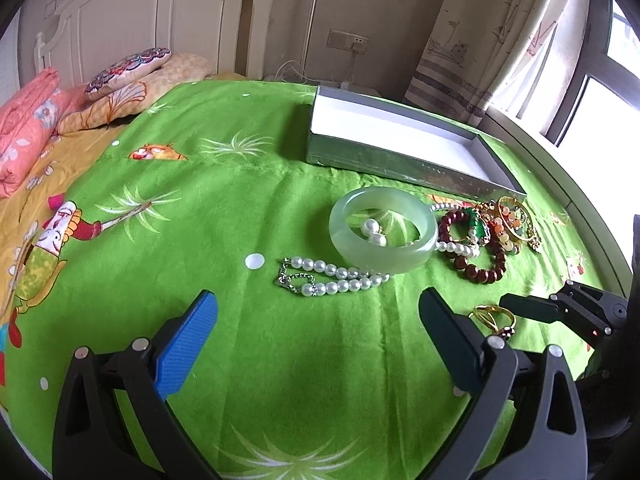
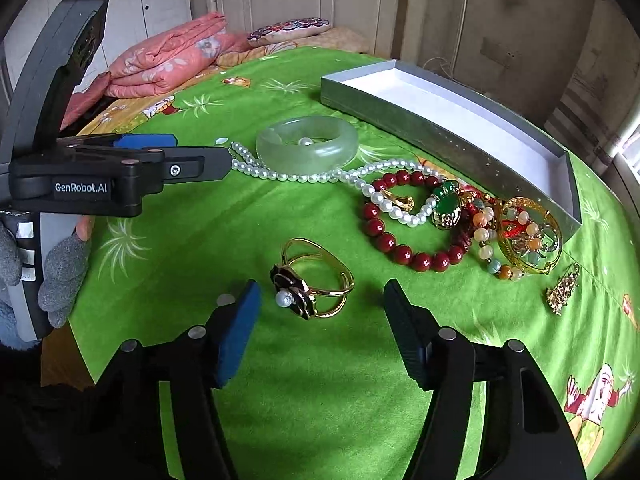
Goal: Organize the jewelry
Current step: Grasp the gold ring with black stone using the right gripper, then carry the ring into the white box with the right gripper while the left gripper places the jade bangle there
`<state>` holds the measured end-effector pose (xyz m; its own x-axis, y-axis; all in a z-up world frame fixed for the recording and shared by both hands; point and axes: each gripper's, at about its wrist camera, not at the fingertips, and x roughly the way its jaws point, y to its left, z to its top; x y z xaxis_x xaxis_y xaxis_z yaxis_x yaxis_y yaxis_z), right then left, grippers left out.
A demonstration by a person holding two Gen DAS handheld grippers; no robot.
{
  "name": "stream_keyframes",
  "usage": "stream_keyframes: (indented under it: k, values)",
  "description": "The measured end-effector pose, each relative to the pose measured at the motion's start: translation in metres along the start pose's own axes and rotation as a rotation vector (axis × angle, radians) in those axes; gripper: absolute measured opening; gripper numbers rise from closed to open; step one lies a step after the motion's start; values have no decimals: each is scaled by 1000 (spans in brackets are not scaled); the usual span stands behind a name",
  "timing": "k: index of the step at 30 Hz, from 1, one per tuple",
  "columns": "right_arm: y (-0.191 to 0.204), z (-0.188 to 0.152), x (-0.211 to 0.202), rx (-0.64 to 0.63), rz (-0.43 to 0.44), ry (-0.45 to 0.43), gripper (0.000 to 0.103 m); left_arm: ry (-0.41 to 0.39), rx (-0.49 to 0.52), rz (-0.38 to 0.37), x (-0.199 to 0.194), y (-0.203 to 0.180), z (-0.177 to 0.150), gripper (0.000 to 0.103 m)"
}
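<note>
On the bed, a green sheet (image 2: pixel 280 360) with palm trees and cartoon people is spread out. All the jewelry lies on it. The right gripper (image 2: pixel 320 304) hangs low over a gold ring (image 2: pixel 320 276) that has a black flower and a small pearl. Its jaws stand apart on both sides of the ring and do not touch it. The left gripper (image 1: pixel 318 312) is wide open with nothing in it, just in front of the pearl necklace (image 1: pixel 336 278). A pale green jade bangle (image 1: pixel 382 232) lies on top of the necklace. Just beside it are a dark red bead bracelet (image 2: pixel 400 236), a green stone charm (image 2: pixel 447 202), a bracelet of pastel beads (image 2: pixel 486 240) and a gold bangle (image 2: pixel 530 236), all bunched up and touching. A small gold brooch (image 2: pixel 563 290) lies a bit apart. Behind the pile sits a long silver box (image 2: pixel 400 106), white inside. A gray-gloved hand (image 2: pixel 60 268) holds the left gripper.
</note>
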<state>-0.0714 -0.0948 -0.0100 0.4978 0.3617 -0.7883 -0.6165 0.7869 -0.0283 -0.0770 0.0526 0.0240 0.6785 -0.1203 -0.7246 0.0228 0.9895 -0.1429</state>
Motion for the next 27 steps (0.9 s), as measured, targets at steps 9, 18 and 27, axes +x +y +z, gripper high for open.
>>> stream_keyframes:
  k: [9, 18, 27]
  values:
    - [-8, -2, -2, 50, 26, -26, 40, 23, 52, 17, 21, -23, 36, 99]
    - [-14, -3, -5, 81, 46, -40, 40, 79, 100, 26, 63, -52, 51, 99]
    - [-16, -6, -10, 96, 53, -66, 40, 95, 129, 35, 70, -55, 50, 78]
